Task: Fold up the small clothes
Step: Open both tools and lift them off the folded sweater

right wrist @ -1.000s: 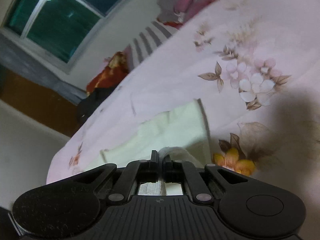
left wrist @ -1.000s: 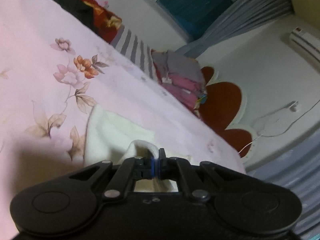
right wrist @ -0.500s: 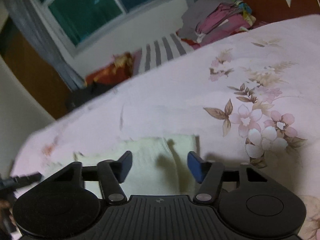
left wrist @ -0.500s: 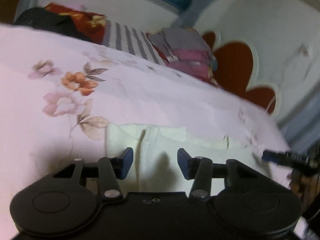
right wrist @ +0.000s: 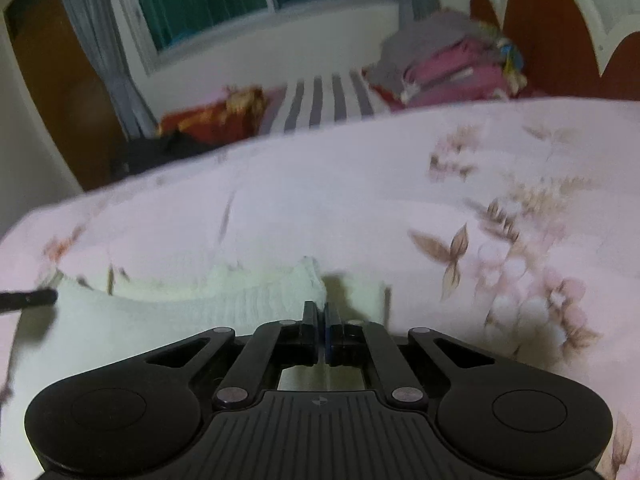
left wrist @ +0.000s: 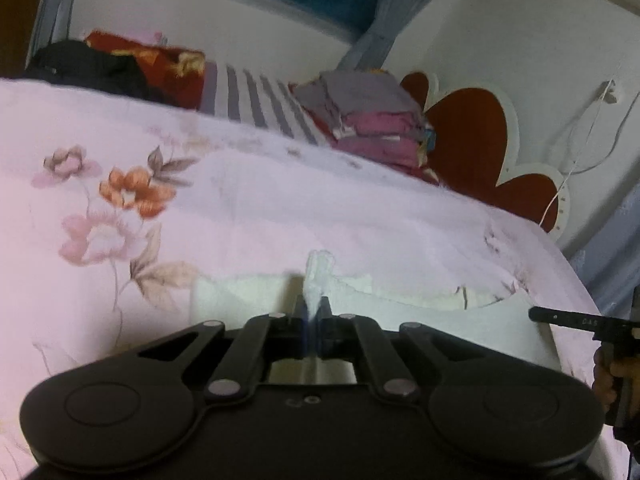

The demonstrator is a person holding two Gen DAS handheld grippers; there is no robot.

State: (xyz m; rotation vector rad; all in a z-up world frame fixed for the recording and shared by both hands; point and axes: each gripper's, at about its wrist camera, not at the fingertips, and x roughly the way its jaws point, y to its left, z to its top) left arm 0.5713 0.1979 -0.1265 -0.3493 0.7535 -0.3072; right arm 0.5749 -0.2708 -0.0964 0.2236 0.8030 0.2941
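A small cream-white garment (left wrist: 248, 292) lies flat on the pink floral bedsheet (left wrist: 240, 200). My left gripper (left wrist: 314, 314) is shut on a pinched-up fold of its near left edge. The garment (right wrist: 180, 312) shows in the right wrist view too, where my right gripper (right wrist: 321, 316) is shut on its near right corner. The right gripper also shows at the right edge of the left wrist view (left wrist: 576, 322), held in a hand.
A stack of folded grey and pink clothes (left wrist: 372, 120) sits at the far side of the bed by the red headboard (left wrist: 472, 136). Striped fabric (left wrist: 256, 100) and a red and black heap (left wrist: 120, 64) lie along the far edge under the window.
Half a second ago both grippers were open over the garment's near edge. Both have now shut on the cloth and pinched it up.
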